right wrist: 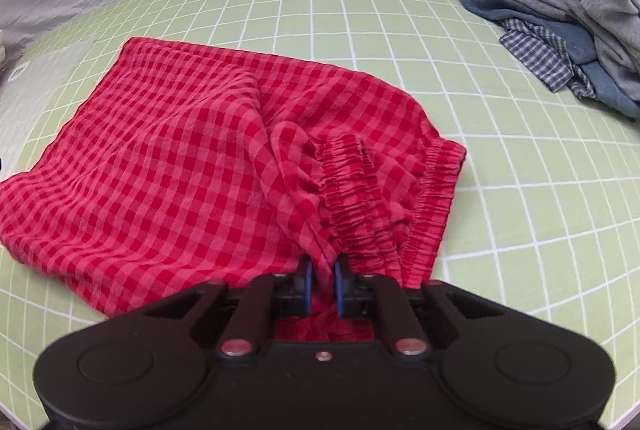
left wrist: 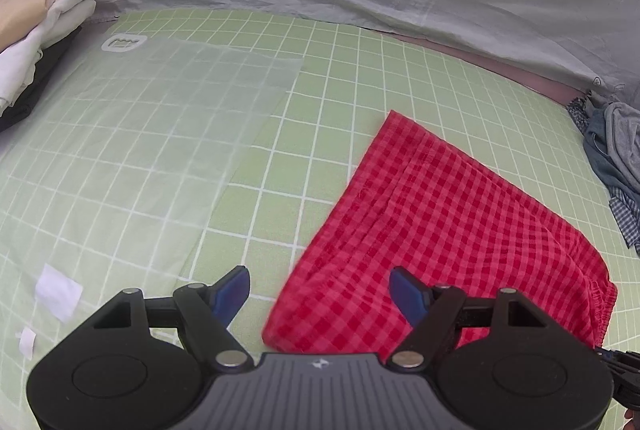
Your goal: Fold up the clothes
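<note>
My right gripper (right wrist: 321,276) is pinched nearly closed on the gathered elastic waistband (right wrist: 352,202) of the red gingham shorts (right wrist: 180,150), with a bunch of cloth squeezed between its blue pads (right wrist: 306,280). My left gripper (left wrist: 320,290) is spread wide and holds nothing; it sits over the near edge of the shorts, its right finger over the cloth and its left finger over the green grid mat (left wrist: 280,90). The shorts lie mostly flat on the mat, waistband toward my right side. A heap of unfolded grey and blue clothes (right wrist: 560,10) lies at the mat's far right corner, well apart from the shorts. A stack of white and dark folded garments (left wrist: 40,42) sits at the far left edge.
</note>
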